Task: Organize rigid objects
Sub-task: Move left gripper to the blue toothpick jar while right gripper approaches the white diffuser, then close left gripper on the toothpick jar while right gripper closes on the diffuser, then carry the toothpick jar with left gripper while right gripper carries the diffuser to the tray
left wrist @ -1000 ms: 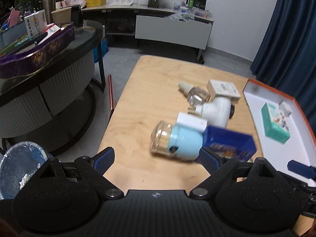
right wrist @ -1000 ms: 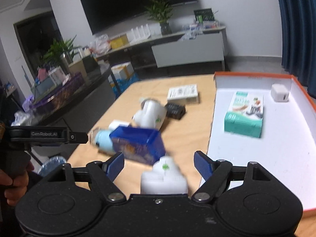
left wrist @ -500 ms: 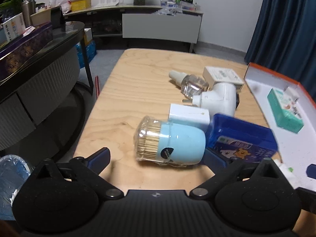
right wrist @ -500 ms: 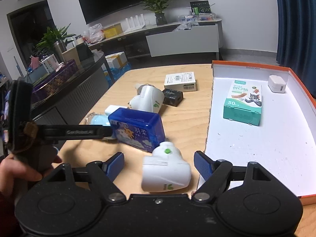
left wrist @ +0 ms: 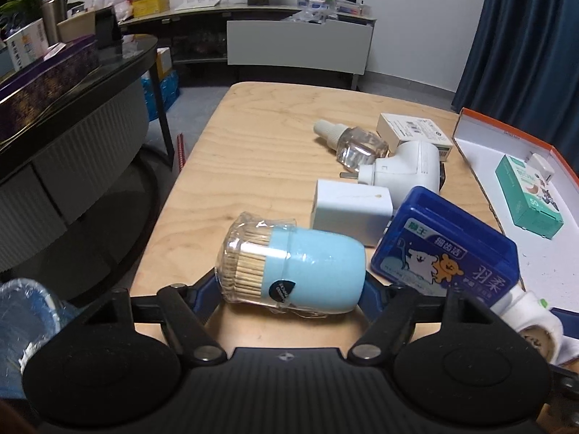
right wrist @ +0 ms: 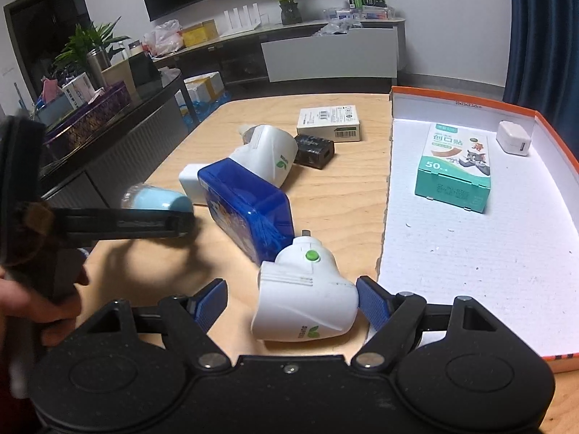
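Observation:
A toothpick jar (left wrist: 293, 271), light blue with a clear lid, lies on its side on the wooden table (left wrist: 253, 166). My left gripper (left wrist: 289, 289) is closing on it, with a pad against each end. In the right wrist view the jar (right wrist: 159, 199) shows just behind the left gripper's finger (right wrist: 144, 222). My right gripper (right wrist: 293, 303) stands open around a white plug-in device (right wrist: 307, 296) with a green button; the left pad is clear of it. A blue floss box (right wrist: 249, 206) lies between the two.
An orange-rimmed white tray (right wrist: 470, 271) on the right holds a green plaster box (right wrist: 456, 166) and a white charger (right wrist: 514, 139). On the table lie a white adapter (left wrist: 351, 209), another white plug-in device (left wrist: 405, 170), a glass refill bottle (left wrist: 358, 143), a white carton (left wrist: 412, 133) and a black box (right wrist: 313, 146).
The left gripper's jaws have narrowed from wide apart onto the toothpick jar's ends. The right gripper has come down, and the white plug-in device now sits between its fingers.

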Demonstrator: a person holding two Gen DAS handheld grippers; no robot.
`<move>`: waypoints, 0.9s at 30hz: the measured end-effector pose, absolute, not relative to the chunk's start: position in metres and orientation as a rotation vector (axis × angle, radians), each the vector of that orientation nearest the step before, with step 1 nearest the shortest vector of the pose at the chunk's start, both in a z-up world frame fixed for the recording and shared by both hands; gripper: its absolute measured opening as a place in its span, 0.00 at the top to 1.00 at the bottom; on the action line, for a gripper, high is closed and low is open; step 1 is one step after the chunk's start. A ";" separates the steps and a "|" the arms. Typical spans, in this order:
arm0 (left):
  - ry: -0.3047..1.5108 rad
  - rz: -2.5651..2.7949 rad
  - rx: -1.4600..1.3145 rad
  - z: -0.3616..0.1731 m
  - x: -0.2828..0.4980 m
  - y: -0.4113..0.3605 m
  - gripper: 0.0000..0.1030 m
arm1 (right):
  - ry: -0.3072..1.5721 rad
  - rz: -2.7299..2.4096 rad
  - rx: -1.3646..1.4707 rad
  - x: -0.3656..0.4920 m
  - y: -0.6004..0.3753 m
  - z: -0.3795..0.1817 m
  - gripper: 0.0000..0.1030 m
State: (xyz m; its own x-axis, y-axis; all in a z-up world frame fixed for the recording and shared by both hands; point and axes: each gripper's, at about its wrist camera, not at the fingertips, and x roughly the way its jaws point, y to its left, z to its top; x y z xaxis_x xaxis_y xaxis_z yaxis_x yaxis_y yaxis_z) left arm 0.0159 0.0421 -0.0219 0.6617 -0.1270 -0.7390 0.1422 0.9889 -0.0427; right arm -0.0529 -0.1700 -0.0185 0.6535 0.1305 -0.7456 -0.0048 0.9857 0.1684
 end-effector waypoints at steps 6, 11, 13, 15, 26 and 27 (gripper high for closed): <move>0.833 -0.151 -0.011 -0.014 0.004 0.048 0.25 | 0.916 0.098 0.077 -0.037 -0.159 -0.030 0.11; 0.828 -0.155 -0.018 -0.009 -0.004 0.048 0.25 | 0.895 0.109 0.105 -0.040 -0.160 -0.028 0.26; 0.826 -0.156 -0.026 -0.006 -0.006 0.047 0.25 | 0.865 0.105 0.102 -0.044 -0.160 -0.022 0.26; 0.820 -0.159 -0.029 -0.002 -0.009 0.046 0.25 | 0.841 0.104 0.098 -0.048 -0.160 -0.015 0.26; 0.767 -0.217 -0.029 0.023 -0.029 0.027 0.25 | 0.760 0.075 0.085 -0.064 -0.173 0.018 0.27; 0.764 -0.222 -0.029 0.024 -0.030 0.025 0.25 | 0.751 0.067 0.088 -0.066 -0.176 0.021 0.27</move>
